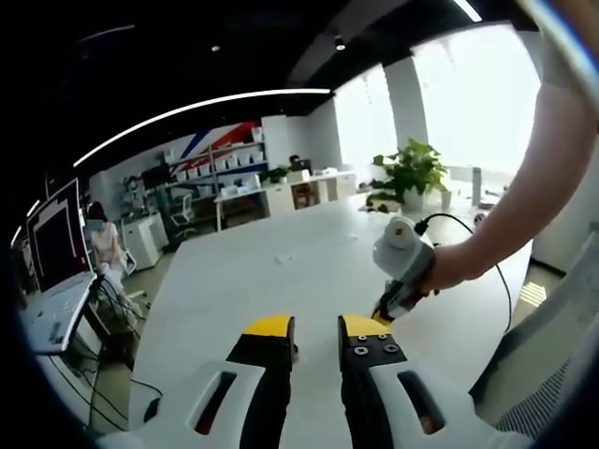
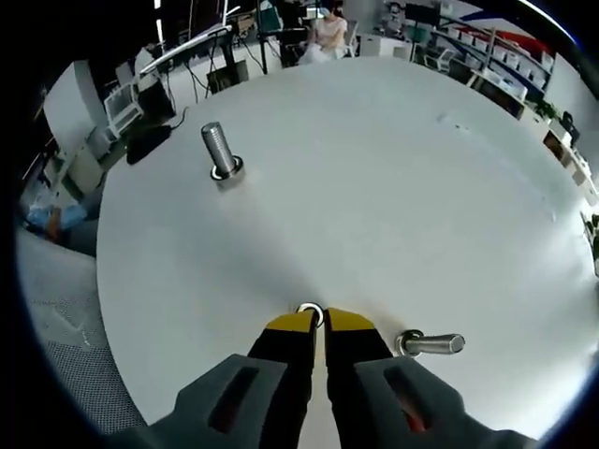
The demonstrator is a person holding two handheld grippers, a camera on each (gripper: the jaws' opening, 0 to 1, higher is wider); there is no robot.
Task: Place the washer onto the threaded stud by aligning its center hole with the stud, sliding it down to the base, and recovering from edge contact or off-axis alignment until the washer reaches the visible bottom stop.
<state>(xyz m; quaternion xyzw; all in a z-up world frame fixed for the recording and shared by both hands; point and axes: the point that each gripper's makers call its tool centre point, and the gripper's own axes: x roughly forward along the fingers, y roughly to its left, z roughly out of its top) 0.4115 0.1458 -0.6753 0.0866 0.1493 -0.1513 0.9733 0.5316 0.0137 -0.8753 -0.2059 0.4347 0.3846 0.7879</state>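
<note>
Washer (image 2: 311, 312) flat, stud (image 2: 219, 152) upright

The left tool (image 1: 316, 329) rises from the bottom of the left gripper view, its yellow-tipped jaws standing a little apart with nothing between them, above the white desk (image 1: 281, 271). To the right, a person's hand (image 1: 447, 268) holds the right tool (image 1: 386, 313) tip-down near the desk surface, a black cable (image 1: 468, 224) trailing from it. A potted plant (image 1: 409, 172) stands at the desk's far end.
</note>
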